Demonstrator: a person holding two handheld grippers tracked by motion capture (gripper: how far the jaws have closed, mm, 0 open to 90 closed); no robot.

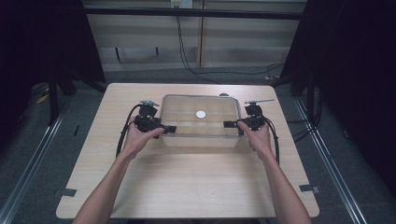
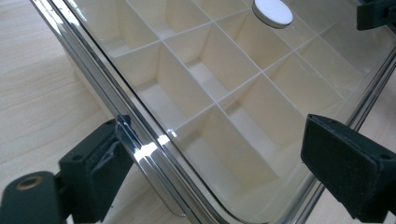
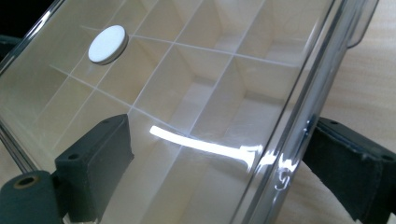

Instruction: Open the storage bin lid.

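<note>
**Both grippers at the ends of the clear box**

High view: a clear compartment box (image 1: 201,122) sits on the wooden table (image 1: 187,186), a little toward twelve o'clock of the table's middle. A white round disc (image 1: 201,114) lies on its lid near the centre. The left gripper (image 1: 169,129) reaches in at the box's nine o'clock end and the right gripper (image 1: 229,124) at its three o'clock end, each in one of the person's hands.

Left gripper view: the jaws stand wide apart. One pad touches the lid's shiny rim at seven o'clock; the other, at four o'clock, hangs over the lid, and whether it touches cannot be told. The box (image 2: 224,93) runs between them, its divider walls showing through the lid, and the disc (image 2: 272,11) sits at one o'clock.

Right gripper view: the jaws are spread wide across the box's (image 3: 196,93) rim, one pad over the lid at eight o'clock, the other outside the rim at four o'clock; no squeeze is visible. The disc (image 3: 108,44) lies at eleven o'clock.
</note>
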